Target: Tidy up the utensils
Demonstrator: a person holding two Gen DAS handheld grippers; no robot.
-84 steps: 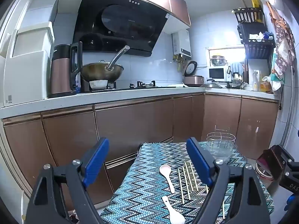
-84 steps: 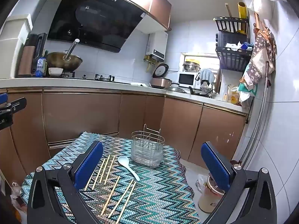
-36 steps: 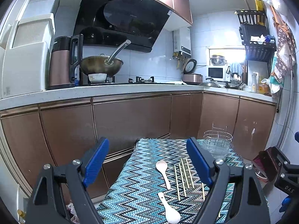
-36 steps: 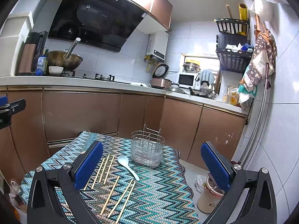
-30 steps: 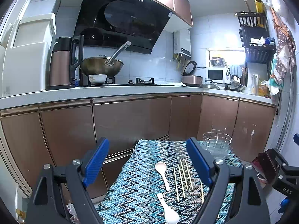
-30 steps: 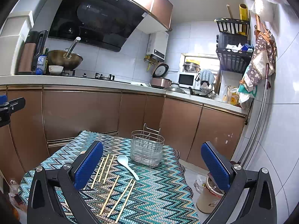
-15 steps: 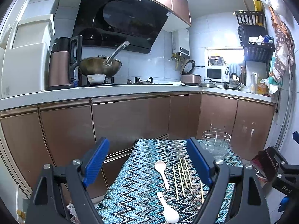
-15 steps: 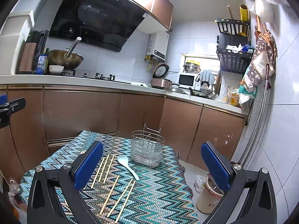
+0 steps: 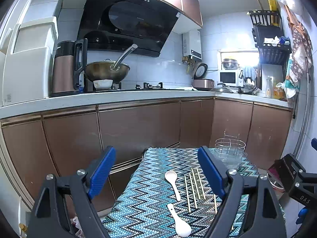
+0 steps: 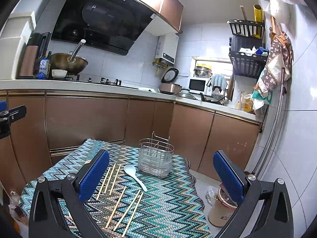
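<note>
A small table with a blue zigzag cloth [image 9: 142, 202] [image 10: 170, 204] holds the utensils. In the left wrist view lie two white spoons [image 9: 174, 182] [image 9: 179, 221] and several wooden chopsticks [image 9: 195, 187]. In the right wrist view one white spoon [image 10: 134, 175] and several chopsticks [image 10: 111, 178] [image 10: 128, 210] lie in front of a wire utensil holder with a clear cup [image 10: 155, 157], which also shows in the left wrist view [image 9: 229, 152]. My left gripper [image 9: 156, 171] is open and empty above the table's near end. My right gripper [image 10: 161, 176] is open and empty, above the cloth.
Brown kitchen cabinets [image 9: 138, 127] and a white counter [image 10: 89, 88] run behind the table. A wok [image 9: 107, 71] and kettle [image 9: 65, 67] stand on the counter. A bin [image 10: 221, 208] sits on the floor right of the table. A white wall [image 10: 297, 138] is at the right.
The left wrist view has shifted slightly, with the table sliding a little lower and left in it. The right gripper has barely moved. Both stay open and empty.
</note>
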